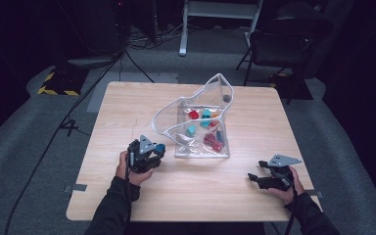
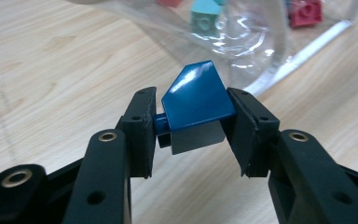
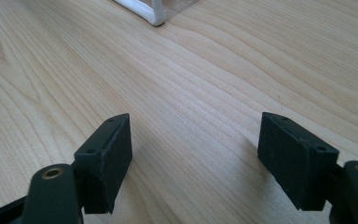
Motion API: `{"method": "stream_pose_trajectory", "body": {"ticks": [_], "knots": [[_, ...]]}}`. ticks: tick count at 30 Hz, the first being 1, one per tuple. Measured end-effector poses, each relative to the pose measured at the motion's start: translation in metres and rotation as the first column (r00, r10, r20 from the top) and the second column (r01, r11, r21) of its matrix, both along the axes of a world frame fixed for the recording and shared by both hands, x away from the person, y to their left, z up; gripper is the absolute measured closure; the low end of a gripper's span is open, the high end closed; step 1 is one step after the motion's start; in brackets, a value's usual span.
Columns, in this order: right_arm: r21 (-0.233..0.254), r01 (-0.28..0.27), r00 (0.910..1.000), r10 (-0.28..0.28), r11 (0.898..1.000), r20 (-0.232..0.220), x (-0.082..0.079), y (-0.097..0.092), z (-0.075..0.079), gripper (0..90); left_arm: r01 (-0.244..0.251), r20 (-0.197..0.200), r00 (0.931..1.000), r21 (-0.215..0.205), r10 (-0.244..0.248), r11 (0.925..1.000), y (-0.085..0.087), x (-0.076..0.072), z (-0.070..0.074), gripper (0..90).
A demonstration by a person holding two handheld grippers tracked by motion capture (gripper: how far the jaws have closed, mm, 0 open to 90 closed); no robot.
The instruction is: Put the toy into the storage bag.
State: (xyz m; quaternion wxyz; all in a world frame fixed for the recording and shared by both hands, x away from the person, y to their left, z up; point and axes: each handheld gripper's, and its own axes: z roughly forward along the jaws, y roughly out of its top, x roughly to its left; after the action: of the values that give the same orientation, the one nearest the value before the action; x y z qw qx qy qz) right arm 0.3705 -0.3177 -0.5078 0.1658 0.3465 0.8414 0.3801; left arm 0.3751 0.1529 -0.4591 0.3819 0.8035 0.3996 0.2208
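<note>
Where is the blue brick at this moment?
The blue brick is clamped between the jaws of the left gripper, at the left in the high view, just beside the clear plastic bag of bricks on the table.

**Colours on the worktop**

The worktop (image 1: 127,107) was pale wood with fine grain. At centre frame, the clear bag (image 1: 200,122) with white edging showed red, teal and orange bricks. The block (image 2: 196,99) was glossy blue between black fingers (image 2: 140,126).
</note>
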Motion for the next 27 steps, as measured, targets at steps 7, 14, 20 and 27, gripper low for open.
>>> {"method": "stream_pose_trajectory", "body": {"ticks": [7, 14, 20, 27], "knots": [[0.0, 0.0, 1.0, 0.0, 1.0, 0.0, 0.0, 0.0, 0.0, 26.5, -0.033, 0.007, 0.9994, -0.004, 0.033, 0.9994, 0.016, 0.009, 0.009, 55.5], [0.0, 0.0, 1.0, 0.0, 1.0, 0.0, 0.0, 0.0, 0.0, 26.5, -0.066, 0.033, 0.9973, -0.002, 0.066, 0.9978, 0.027, 0.021, 0.029, 55.5], [0.0, 0.0, 1.0, 0.0, 1.0, 0.0, 0.0, 0.0, 0.0, 26.5, -0.091, 0.055, 0.9942, -0.024, 0.092, 0.9956, 0.034, 0.03, 0.048, 55.6], [0.0, 0.0, 1.0, 0.0, 1.0, 0.0, 0.0, 0.0, 0.0, 26.5, -0.098, 0.082, 0.9915, -0.042, 0.101, 0.9943, 0.035, 0.039, 0.07, 55.5]]}}
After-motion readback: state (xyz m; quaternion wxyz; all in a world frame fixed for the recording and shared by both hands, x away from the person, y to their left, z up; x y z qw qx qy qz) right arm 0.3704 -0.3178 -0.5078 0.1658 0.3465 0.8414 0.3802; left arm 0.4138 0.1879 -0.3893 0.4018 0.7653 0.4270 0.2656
